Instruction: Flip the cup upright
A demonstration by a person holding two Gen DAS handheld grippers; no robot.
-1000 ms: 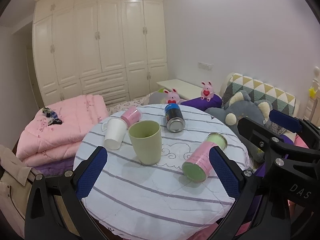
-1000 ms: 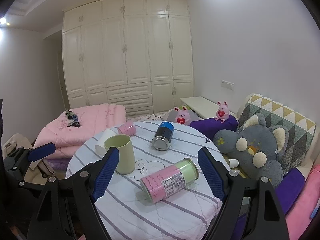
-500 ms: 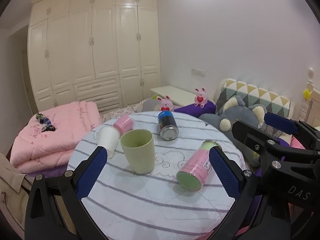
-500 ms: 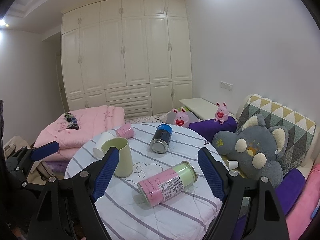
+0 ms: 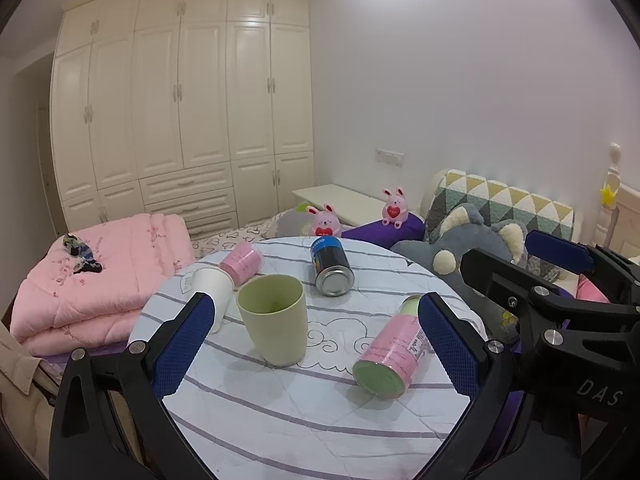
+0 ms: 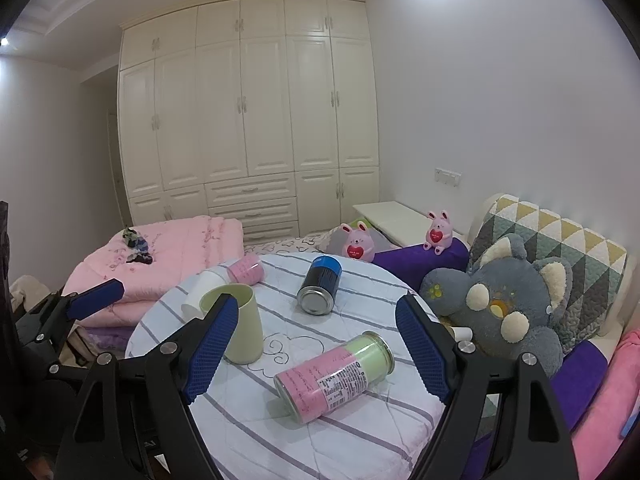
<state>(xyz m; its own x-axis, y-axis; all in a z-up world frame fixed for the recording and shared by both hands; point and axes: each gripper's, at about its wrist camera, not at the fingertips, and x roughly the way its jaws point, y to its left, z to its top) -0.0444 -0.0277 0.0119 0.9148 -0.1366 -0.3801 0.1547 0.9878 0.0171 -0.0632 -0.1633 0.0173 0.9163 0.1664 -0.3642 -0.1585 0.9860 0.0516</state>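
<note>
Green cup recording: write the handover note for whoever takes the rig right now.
Left tongs: open, empty, held back above the near table edge.
Right tongs: open, empty, likewise clear of everything.
Green cup: standing mouth up on the striped round table, so at least that one is upright.
White paper cup and pink cup: lying on their sides behind it, touching or nearly so.
Pink-green can and blue can: also lying down, not cups.
Left: probably the two tipped cups, if they count.
</note>
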